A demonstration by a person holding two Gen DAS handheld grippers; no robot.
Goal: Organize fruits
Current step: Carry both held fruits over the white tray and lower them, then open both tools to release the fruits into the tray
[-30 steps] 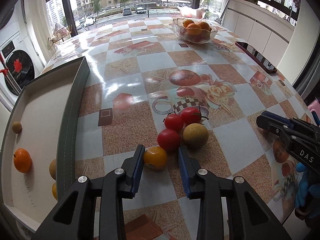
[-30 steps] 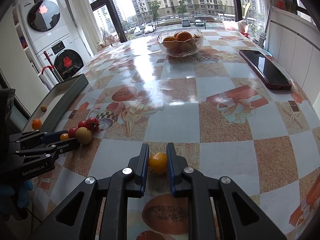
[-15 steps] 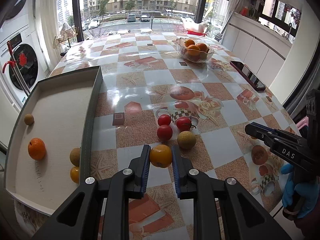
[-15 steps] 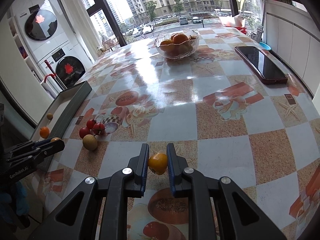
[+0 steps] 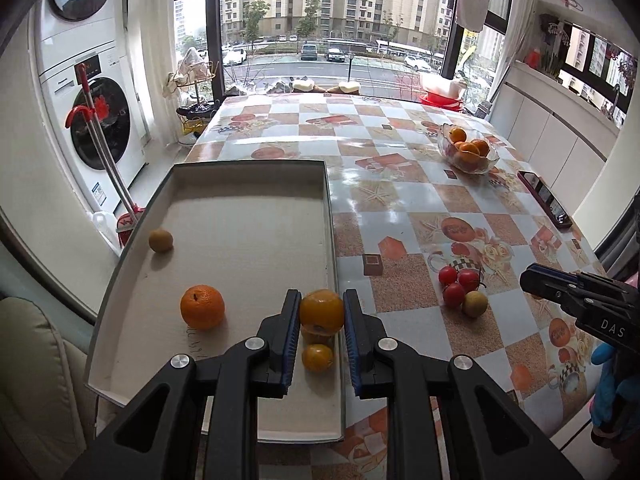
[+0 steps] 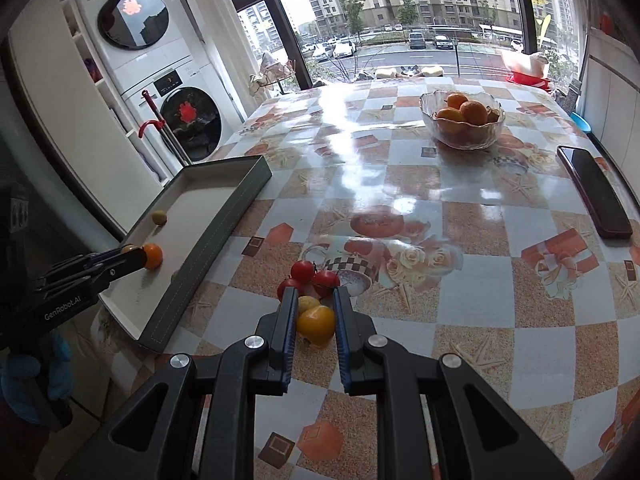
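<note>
Gripping yellow tomato between left fingers (over tray); right fingers clamp another.

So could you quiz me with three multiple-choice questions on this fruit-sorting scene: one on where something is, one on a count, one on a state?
1. Where is the left hand-held gripper holding its yellow-orange round fruit?
A. Above the shallow grey cardboard tray
B. Above the clear glass bowl of oranges
C. Above the dark smartphone

2. How many small red tomatoes sit clustered on the checked tablecloth?
A. One
B. Three
C. Five

3. What is the right hand-held gripper doing?
A. Standing wide open, holding nothing
B. Shut on a yellow tomato-shaped fruit
C. Shut on the smartphone

Answers: 1 A, since the tray floor and its fruit show directly beneath the gripper; 2 B, three red ones show in both views; 3 B, both blue pads touch the yellow fruit's sides.
</note>
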